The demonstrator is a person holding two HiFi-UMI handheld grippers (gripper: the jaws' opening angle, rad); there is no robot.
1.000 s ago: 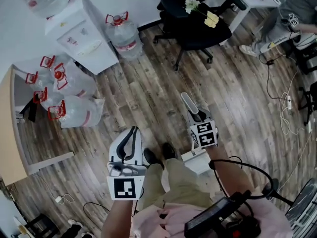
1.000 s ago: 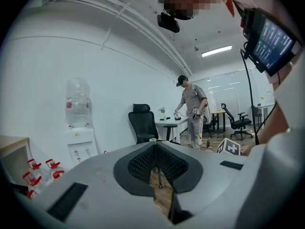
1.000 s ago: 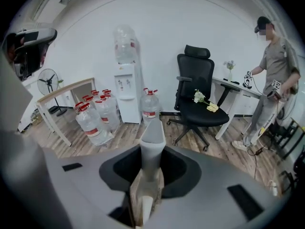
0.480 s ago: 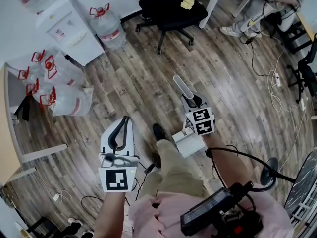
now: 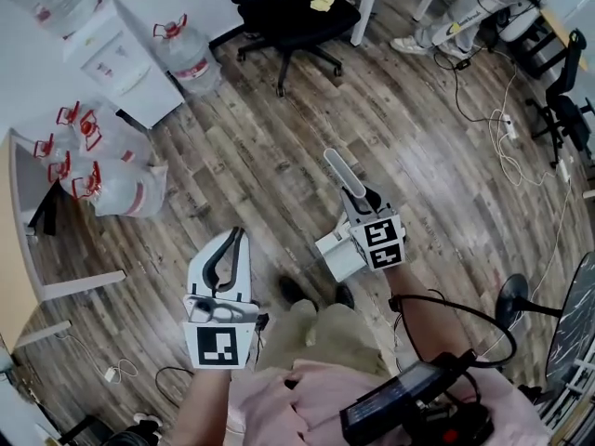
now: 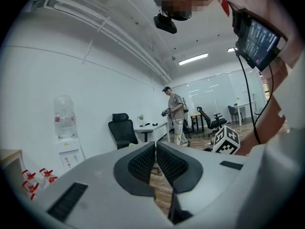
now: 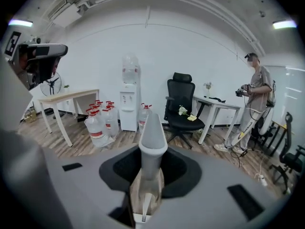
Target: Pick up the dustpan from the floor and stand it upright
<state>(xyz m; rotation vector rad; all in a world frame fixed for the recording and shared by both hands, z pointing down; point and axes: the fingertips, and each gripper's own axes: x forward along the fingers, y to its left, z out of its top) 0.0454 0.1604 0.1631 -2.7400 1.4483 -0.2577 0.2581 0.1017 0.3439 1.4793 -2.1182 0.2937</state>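
Note:
The dustpan is off the wooden floor: its white pan (image 5: 337,255) hangs below my right gripper (image 5: 363,204), and its long pale handle (image 5: 340,171) sticks out forward past the jaws. In the right gripper view the handle (image 7: 152,137) runs up between the two dark pads, with the right gripper (image 7: 151,173) shut on it. My left gripper (image 5: 236,235) is held low at the left, apart from the dustpan. In the left gripper view its ribbed pads (image 6: 167,163) meet with nothing between them, so the left gripper (image 6: 156,152) is shut and empty.
Several water bottles (image 5: 112,184) lie by a white dispenser (image 5: 116,63) at the far left. A black office chair (image 5: 288,21) stands ahead, beside a white table leg (image 5: 364,12). Cables (image 5: 507,147) trail at the right, near a fan base (image 5: 516,295). Another person (image 7: 252,104) stands at the desks.
The right gripper has carried the dustpan up and a little leftward, and the pan now hangs clear beside my legs. My feet have shifted. The left gripper stays shut and low.

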